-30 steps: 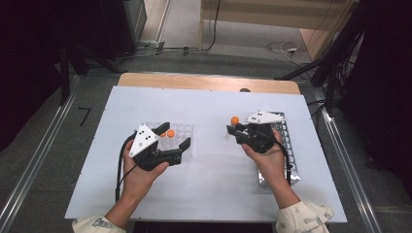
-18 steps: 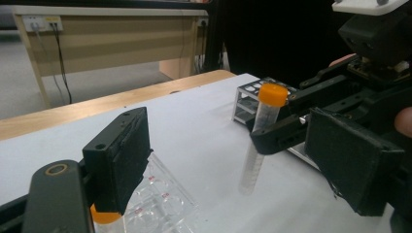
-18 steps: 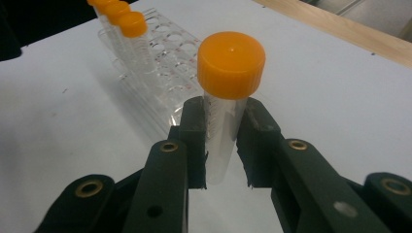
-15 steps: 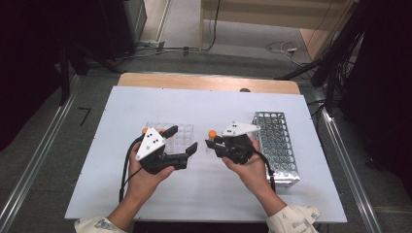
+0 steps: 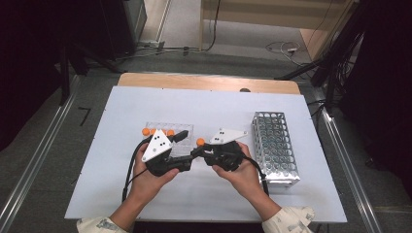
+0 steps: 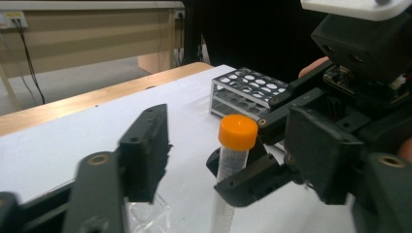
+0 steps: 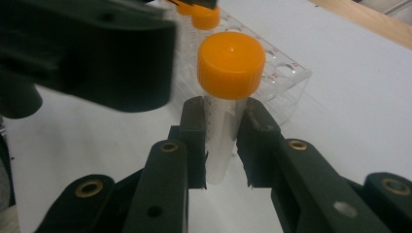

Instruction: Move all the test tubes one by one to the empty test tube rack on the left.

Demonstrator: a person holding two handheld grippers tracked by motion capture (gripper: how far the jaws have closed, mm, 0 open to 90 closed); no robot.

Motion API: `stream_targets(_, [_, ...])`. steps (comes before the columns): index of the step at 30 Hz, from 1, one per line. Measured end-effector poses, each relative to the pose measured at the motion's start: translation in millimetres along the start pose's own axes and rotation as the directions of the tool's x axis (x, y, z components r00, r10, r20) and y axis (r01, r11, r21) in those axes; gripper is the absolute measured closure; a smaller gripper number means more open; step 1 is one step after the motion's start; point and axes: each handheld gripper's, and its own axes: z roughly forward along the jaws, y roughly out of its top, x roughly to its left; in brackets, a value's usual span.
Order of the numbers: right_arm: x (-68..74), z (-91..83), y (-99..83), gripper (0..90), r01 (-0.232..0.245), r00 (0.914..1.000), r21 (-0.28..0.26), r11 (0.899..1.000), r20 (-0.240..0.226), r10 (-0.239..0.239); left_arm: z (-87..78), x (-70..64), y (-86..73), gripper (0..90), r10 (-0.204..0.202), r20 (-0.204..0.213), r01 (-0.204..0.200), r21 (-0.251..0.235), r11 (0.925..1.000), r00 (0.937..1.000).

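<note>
At nine o'clock of the table point(image 5: 107, 194) centre, the left gripper point(image 5: 180, 151) hovers with fingers spread by the clear rack point(image 5: 187, 130); just right, the right gripper point(image 5: 198, 151) pinches an orange-capped tube point(image 7: 224, 104) upright. The metal rack point(image 5: 274, 145) stands at three o'clock.

No legible text; clear rack point(image 7: 286, 73) red marks too small.

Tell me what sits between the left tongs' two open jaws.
The orange-capped clear plastic tube stands upright there, gripped by the right tongs; the left tongs are open around it without touching. The left gripper view shows it best.
</note>
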Motion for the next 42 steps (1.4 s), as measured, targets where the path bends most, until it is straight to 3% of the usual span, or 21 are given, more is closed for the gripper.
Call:
stream_targets(4, [4.0,2.3,0.5,71.8,0.014,0.9998,0.002,1.000,-0.012,-0.013,0.7,1.2,-1.7,47.3,-0.002,0.018,0.002,0.010,0.9999,0.9998])
stream_targets(20, [10.1,5.3,0.6,71.8,0.022,0.9991,0.009,1.000,-0.036,-0.022,3.7,-0.8,-4.3,68.9,0.037,0.034,-0.039,0.038,0.9985,0.9987])
stream_targets(37, [10.2,6.0,-0.2,71.1,0.010,0.9991,0.005,1.000,-0.042,-0.010,3.8,0.1,-4.7,71.7,0.033,0.041,-0.035,0.038,0.9987,0.9986])
stream_targets(39, [10.2,6.1,-0.2,65.9,0.004,0.9986,0.002,1.000,-0.052,-0.004,3.5,0.7,-4.3,71.7,0.033,0.040,-0.035,0.035,0.9988,0.9986])
stream_targets(42, [11.7,6.5,0.4,47.7,-0.001,0.9981,-0.005,1.000,-0.062,0.001,1.9,3.5,-1.7,71.7,0.026,0.031,-0.027,0.025,0.9993,0.9992])
